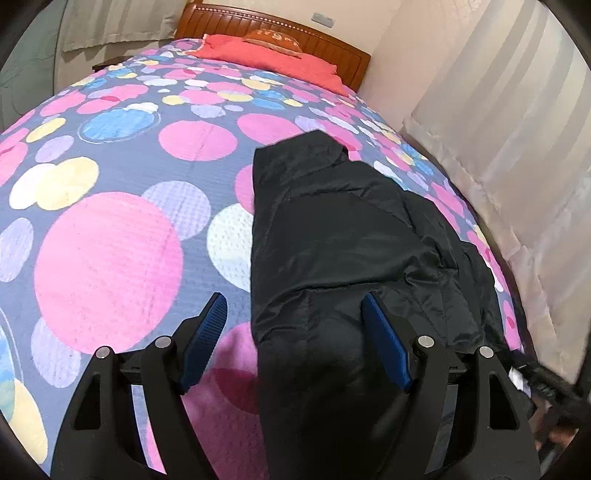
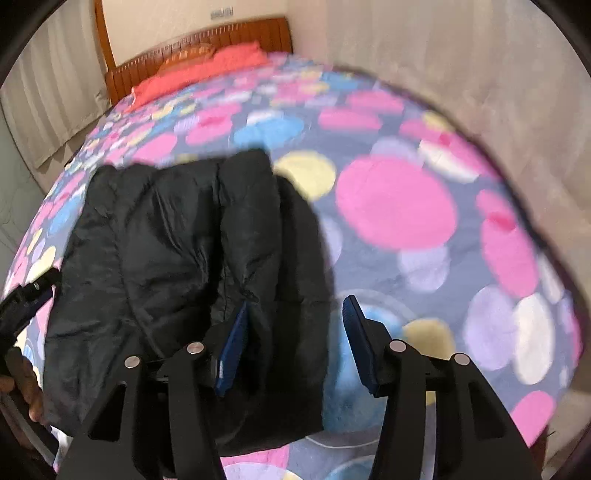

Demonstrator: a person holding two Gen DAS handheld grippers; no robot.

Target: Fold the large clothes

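A black puffy jacket (image 1: 332, 240) lies folded lengthwise on the bed's polka-dot bedspread (image 1: 110, 251). My left gripper (image 1: 295, 306) is open and hovers over the jacket's near left edge, with its blue pads (image 1: 384, 343) apart. In the right wrist view the jacket (image 2: 166, 240) fills the left half. My right gripper (image 2: 295, 310) is open over the jacket's right edge. Its left pad (image 2: 232, 350) lies against the fabric and its right pad stands over the bedspread (image 2: 395, 203). The other gripper (image 2: 26, 295) shows at the left edge.
A red pillow (image 1: 266, 55) and a wooden headboard (image 1: 273, 26) stand at the far end of the bed. Pale curtains (image 1: 517, 129) hang along the bed's right side. The right gripper's body (image 1: 543, 380) shows at the lower right.
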